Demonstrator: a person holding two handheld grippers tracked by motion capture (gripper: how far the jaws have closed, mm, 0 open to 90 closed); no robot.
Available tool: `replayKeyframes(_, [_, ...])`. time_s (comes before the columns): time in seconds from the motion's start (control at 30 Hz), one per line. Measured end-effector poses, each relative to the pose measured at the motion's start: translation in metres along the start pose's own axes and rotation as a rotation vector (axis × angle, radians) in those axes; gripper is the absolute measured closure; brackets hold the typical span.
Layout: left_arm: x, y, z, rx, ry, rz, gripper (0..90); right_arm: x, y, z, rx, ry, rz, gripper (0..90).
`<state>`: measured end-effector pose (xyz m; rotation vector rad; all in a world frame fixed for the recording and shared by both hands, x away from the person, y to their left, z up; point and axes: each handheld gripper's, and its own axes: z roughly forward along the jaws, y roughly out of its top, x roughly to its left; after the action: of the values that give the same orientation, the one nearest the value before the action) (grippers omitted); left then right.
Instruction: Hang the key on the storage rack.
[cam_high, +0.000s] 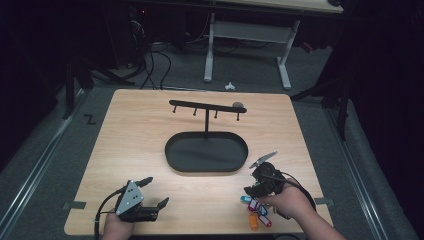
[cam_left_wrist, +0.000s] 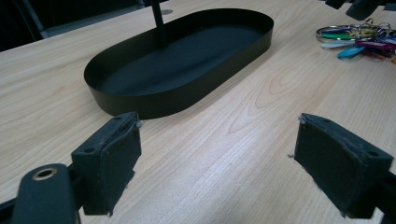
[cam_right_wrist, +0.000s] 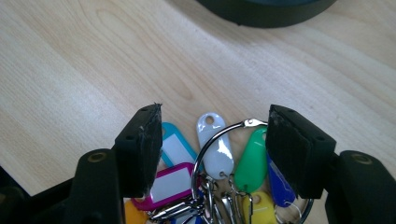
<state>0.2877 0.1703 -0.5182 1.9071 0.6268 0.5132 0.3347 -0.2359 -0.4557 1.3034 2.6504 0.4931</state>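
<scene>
Key bunch on table | right gripper astride, unclamped | left gripper wide (empty) | oval tray beyond

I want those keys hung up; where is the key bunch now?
The key bunch lies on the table's near right corner in the high view, under the right gripper, nearer than the black tray.

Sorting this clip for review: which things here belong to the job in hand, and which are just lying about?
In the job:
- bunch of coloured plastic key tags on a metal ring
- right gripper, jaws open around the bunch
- black metal key stand with hooks and oval tray

Lying about:
- left gripper, open over bare wooden table
- white desk frame behind
</scene>
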Motion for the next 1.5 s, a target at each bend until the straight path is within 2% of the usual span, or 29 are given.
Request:
replayKeyframes(0.2, [0.000, 0.000, 0.000, 0.000, 0.001, -0.001, 15.0, 0.006, 0.010, 0.007, 0.113, -0.003, 0.017, 40.0])
replayKeyframes(0.33, [-0.001, 0.001, 0.001, -0.012, -0.001, 0.001, 15.0, 0.005, 0.017, 0.014, 0.223, 0.001, 0.056, 48.8])
replayKeyframes(0.4, [-0.001, 0.001, 0.001, -0.007, 0.000, 0.003, 15.0, 0.004, 0.020, 0.018, 0.248, 0.010, 0.077, 52.2])
replayKeyframes(0.5, [-0.001, 0.000, 0.000, -0.009, -0.003, 0.002, 15.0, 0.002, 0.023, 0.025, 0.288, 0.007, 0.083, 59.3])
replayKeyframes(0.57, [-0.001, 0.000, 0.000, -0.006, -0.006, 0.007, 15.0, 0.003, 0.024, 0.030, 0.318, -0.010, 0.068, 62.8])
replayKeyframes(0.6, [-0.002, 0.000, 0.000, -0.007, -0.006, 0.007, 15.0, 0.001, 0.025, 0.032, 0.314, -0.010, 0.049, 64.6])
replayKeyframes(0.63, [-0.002, 0.000, 0.000, -0.008, -0.007, 0.008, 15.0, 0.001, 0.025, 0.032, 0.323, -0.005, 0.070, 66.8])
replayKeyframes(0.7, [-0.002, 0.000, 0.000, -0.008, -0.007, 0.008, 15.0, 0.001, 0.026, 0.033, 0.329, 0.000, 0.073, 69.3])
replayKeyframes(0.87, [-0.002, 0.000, 0.001, -0.003, -0.009, 0.009, 15.0, 0.000, 0.024, 0.036, 0.332, 0.022, 0.054, 75.9])
replayKeyframes(0.9, [-0.002, 0.000, 0.001, -0.006, -0.007, 0.009, 15.0, 0.000, 0.024, 0.036, 0.331, 0.021, 0.054, 79.8])
replayKeyframes(0.97, [-0.002, 0.000, 0.002, -0.005, -0.008, 0.005, 15.0, 0.001, 0.024, 0.034, 0.325, 0.027, 0.024, 88.6])
replayKeyframes(1.0, [-0.002, 0.000, 0.002, -0.002, -0.009, 0.008, 15.0, 0.002, 0.024, 0.033, 0.329, 0.022, 0.014, 90.0])
replayKeyframes(1.03, [-0.002, 0.000, 0.002, -0.002, -0.009, 0.008, 15.0, 0.004, 0.024, 0.032, 0.335, 0.017, 0.023, 90.0])
replayKeyframes(1.07, [-0.002, 0.000, 0.002, -0.001, -0.009, 0.009, 15.0, 0.003, 0.024, 0.031, 0.324, 0.013, -0.007, 90.0])
replayKeyframes(1.13, [-0.003, 0.000, 0.002, -0.003, -0.008, 0.006, 15.0, 0.002, 0.024, 0.028, 0.317, 0.005, -0.009, 90.0])
replayKeyframes(1.17, [-0.003, 0.000, 0.002, -0.004, -0.008, 0.005, 15.0, -0.002, 0.024, 0.026, 0.309, 0.012, 0.006, 88.0])
replayKeyframes(1.2, [-0.003, 0.000, 0.002, -0.004, -0.008, 0.005, 15.0, -0.004, 0.025, 0.026, 0.308, 0.024, 0.024, 80.2])
replayKeyframes(1.23, [-0.003, 0.000, 0.002, -0.006, -0.008, 0.005, 15.0, -0.006, 0.025, 0.026, 0.304, 0.045, 0.055, 75.0])
replayKeyframes(1.3, [-0.002, 0.000, 0.002, -0.002, -0.007, 0.008, 15.0, -0.007, 0.025, 0.027, 0.312, 0.058, 0.115, 68.6])
replayKeyframes(1.4, [-0.003, 0.000, 0.002, -0.004, -0.008, 0.011, 15.0, -0.007, 0.022, 0.035, 0.355, 0.028, 0.095, 65.7])
replayKeyframes(1.5, [-0.002, 0.000, 0.002, -0.004, -0.008, 0.007, 15.0, -0.001, 0.021, 0.039, 0.366, 0.000, 0.048, 74.8])
